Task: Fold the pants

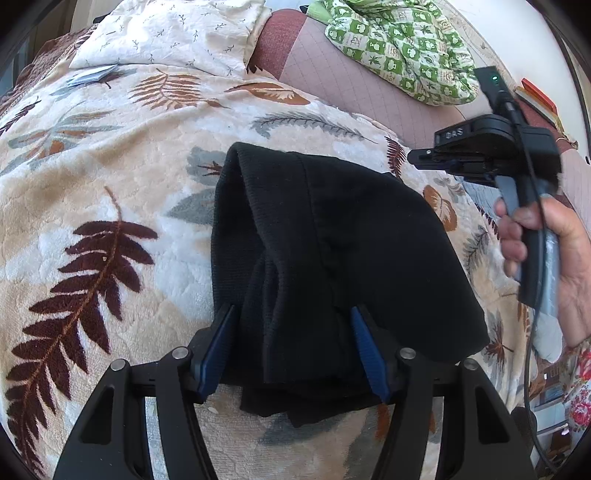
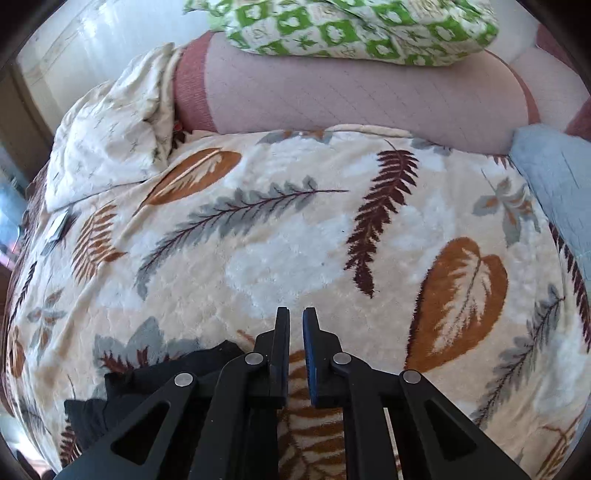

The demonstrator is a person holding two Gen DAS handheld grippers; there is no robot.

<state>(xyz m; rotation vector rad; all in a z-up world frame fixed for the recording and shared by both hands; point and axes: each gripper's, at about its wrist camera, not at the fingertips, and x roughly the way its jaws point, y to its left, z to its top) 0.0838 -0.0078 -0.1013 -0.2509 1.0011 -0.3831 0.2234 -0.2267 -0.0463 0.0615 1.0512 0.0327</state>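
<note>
Black pants [image 1: 332,258], folded into a compact bundle on leaf-print blanket [image 1: 110,166]. Left gripper [image 1: 291,350] spread wide around near edge, gripping nothing; right gripper [image 2: 296,354] nearly closed, empty, held aside. Likely last of folding steps: 1 final tidy or release.

It was a bedroom in a home. A bed filled both views, spread with a plush cream blanket [image 1: 110,155] printed with leaves. A white pillow [image 1: 170,33] with a sprig print lay at its head, beside a pink quilted mattress cover [image 2: 351,92] and a bunched green checked quilt [image 1: 399,48].
</note>
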